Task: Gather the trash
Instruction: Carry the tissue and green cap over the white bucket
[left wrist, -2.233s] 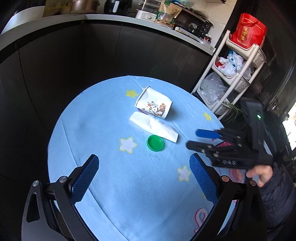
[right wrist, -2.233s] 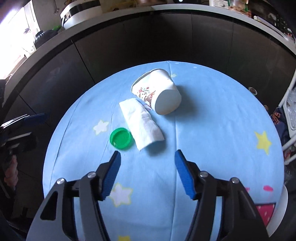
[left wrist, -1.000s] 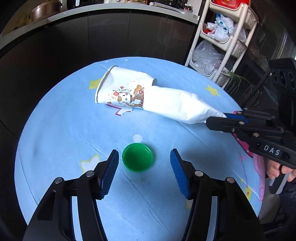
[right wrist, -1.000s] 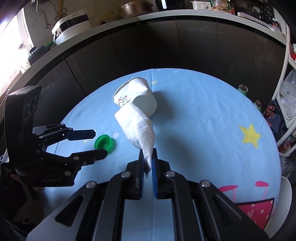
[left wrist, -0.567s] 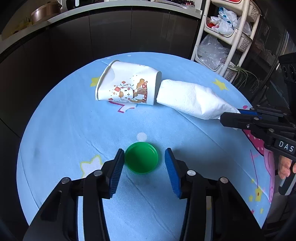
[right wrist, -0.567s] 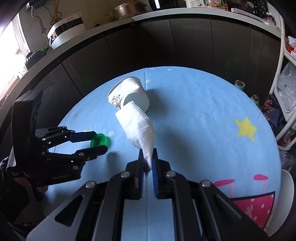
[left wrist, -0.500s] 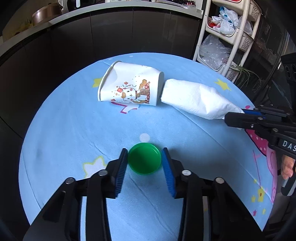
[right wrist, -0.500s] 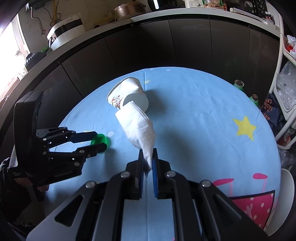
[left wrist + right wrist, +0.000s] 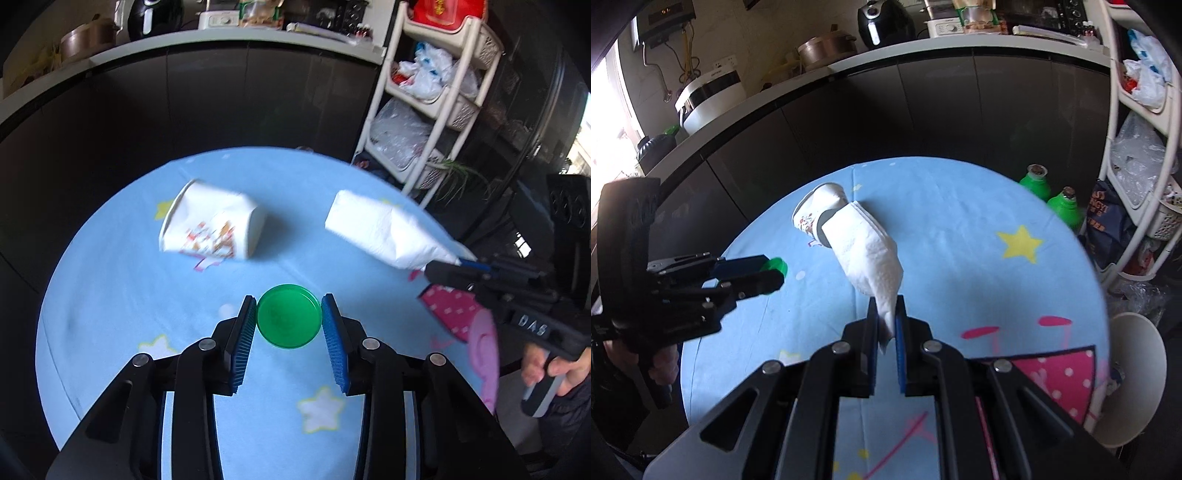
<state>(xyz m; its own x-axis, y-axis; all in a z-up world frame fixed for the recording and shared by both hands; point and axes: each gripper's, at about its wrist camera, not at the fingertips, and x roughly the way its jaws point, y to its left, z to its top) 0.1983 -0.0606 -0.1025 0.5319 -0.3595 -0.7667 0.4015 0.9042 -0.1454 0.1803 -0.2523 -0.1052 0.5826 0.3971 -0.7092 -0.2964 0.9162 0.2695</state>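
Observation:
My left gripper (image 9: 289, 325) is shut on a green round lid (image 9: 289, 321) and holds it above the blue star-print table (image 9: 122, 295). It also shows in the right wrist view (image 9: 768, 275) with the green lid (image 9: 775, 265) at its tips. My right gripper (image 9: 886, 325) is shut on a white paper napkin (image 9: 868, 251), lifted off the table. In the left wrist view the napkin (image 9: 380, 232) hangs from the right gripper (image 9: 443, 267). A printed white paper cup (image 9: 210, 230) lies on its side on the table; it also shows in the right wrist view (image 9: 812, 216).
A white tiered rack (image 9: 424, 110) with plastic bags stands right of the table. Two green bottles (image 9: 1036, 184) stand on the floor behind the table. A white bin (image 9: 1130, 373) stands at the table's right edge. A dark curved counter (image 9: 886, 110) runs behind.
My left gripper has shut on the green lid and lifted it. My right gripper has raised the napkin and pulled it away from the cup.

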